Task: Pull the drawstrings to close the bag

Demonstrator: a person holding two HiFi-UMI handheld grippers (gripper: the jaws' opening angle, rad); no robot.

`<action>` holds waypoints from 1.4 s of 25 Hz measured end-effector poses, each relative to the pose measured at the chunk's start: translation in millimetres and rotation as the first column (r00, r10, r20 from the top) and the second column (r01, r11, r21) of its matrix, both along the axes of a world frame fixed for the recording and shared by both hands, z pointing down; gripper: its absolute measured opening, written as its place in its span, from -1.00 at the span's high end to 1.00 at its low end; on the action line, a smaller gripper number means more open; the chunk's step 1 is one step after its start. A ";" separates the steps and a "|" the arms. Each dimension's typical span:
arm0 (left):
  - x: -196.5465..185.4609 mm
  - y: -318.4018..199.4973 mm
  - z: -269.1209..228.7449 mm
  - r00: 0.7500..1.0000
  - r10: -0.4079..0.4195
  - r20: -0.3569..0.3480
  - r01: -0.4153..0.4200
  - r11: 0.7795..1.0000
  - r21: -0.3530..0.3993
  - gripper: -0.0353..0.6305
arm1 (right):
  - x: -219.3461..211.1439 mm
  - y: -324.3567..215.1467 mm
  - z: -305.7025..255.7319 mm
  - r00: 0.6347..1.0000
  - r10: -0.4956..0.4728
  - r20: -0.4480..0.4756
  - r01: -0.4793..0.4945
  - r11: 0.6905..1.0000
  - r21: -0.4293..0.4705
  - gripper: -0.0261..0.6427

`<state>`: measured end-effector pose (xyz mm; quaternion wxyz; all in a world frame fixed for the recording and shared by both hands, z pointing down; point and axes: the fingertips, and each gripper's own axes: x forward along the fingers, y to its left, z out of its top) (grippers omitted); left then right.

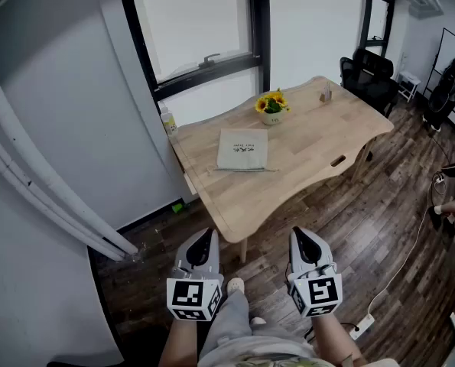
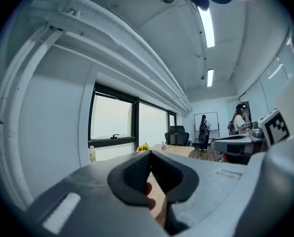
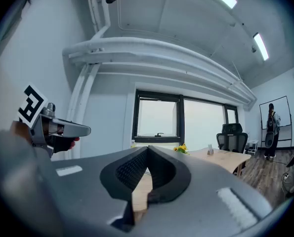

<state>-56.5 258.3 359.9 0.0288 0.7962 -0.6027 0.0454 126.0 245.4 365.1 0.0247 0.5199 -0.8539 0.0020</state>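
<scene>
- pale wooden table with a wavy edge (image 1: 319, 163) carries the task's thing. a flat beige fabric drawstring bag (image 1: 242, 149) lies near its middle, at twelve o'clock from both grippers and well apart from them.
- nothing of the task looks done. the bag lies flat and untouched, and its drawstrings are too small to make out. reaching the table, finding both cords and pulling them is all left.
- the left gripper (image 1: 202, 245) is clenched on nothing, jaws pressed together. the right gripper (image 1: 304, 243) is likewise clenched and empty. both hang low over the dark plank floor (image 1: 380, 228), short of the table's near edge.
- around the bag: a small pot of yellow sunflowers (image 1: 271, 107) at its one o'clock, a small plastic bottle (image 1: 169, 121) at its ten o'clock by the window, and a black office chair (image 1: 368, 71) at two o'clock beyond the table.
- only the table's near edge stands between grippers and bag. the flower pot, i judge, is the likeliest thing for a wide pull to knock.
</scene>
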 end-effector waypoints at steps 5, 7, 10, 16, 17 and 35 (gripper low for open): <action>-5.6 -33.1 7.4 1.000 0.013 0.000 -0.013 1.000 -0.008 0.90 | -7.1 -31.0 1.7 1.000 0.007 0.019 -0.007 1.000 0.023 0.93; -8.5 -47.3 10.3 1.000 0.022 0.004 -0.022 1.000 -0.019 0.90 | -14.3 -42.2 3.3 1.000 -0.013 0.012 0.013 1.000 0.026 0.93; -11.6 -71.5 10.1 0.999 0.042 0.010 -0.042 0.999 -0.019 0.90 | -20.6 -65.2 4.9 1.000 -0.011 0.000 0.011 0.999 0.035 0.93; -28.2 -128.6 19.4 0.998 0.060 0.013 -0.060 0.998 -0.033 0.90 | -31.5 -119.1 18.3 0.998 0.016 -0.059 -0.016 1.000 -0.006 0.86; -31.7 -137.4 20.5 0.998 0.056 0.010 -0.056 0.998 -0.031 0.90 | -33.8 -126.6 20.8 0.997 0.012 -0.073 -0.013 1.000 -0.011 0.83; -96.0 -256.9 65.1 0.993 0.108 0.046 -0.102 0.989 -0.108 0.51 | -69.7 -235.6 63.5 0.941 0.050 -0.334 -0.077 0.995 -0.069 0.39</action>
